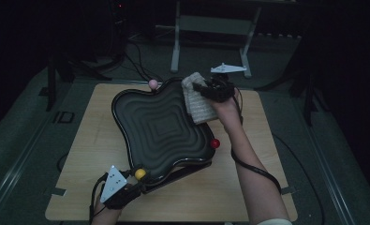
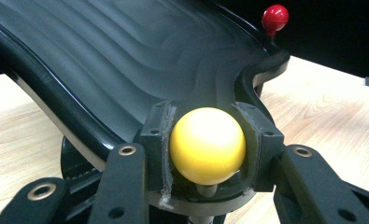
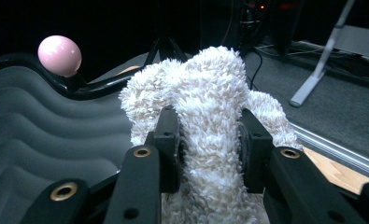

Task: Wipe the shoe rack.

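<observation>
High view puts the white cloth (image 1: 199, 98) at the tray's (image 1: 161, 124) far right corner, hanging from the right gripper (image 1: 210, 88) — jaws clamped on a fluffy fold; the ribbed black basin lies toward the near left; left gripper (image 1: 131, 180) grips the yellow knob (image 1: 140, 173), steadying the tray.

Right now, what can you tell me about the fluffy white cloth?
The fluffy white cloth looks like soft, shaggy towelling, cream-white and bunched into folds. The right gripper pinches a thick fold of it between its two black jaws. In the high view it hangs over the far right edge of the black wavy tray, near the pink ball, partly on the tray and partly over the wooden table.
</observation>
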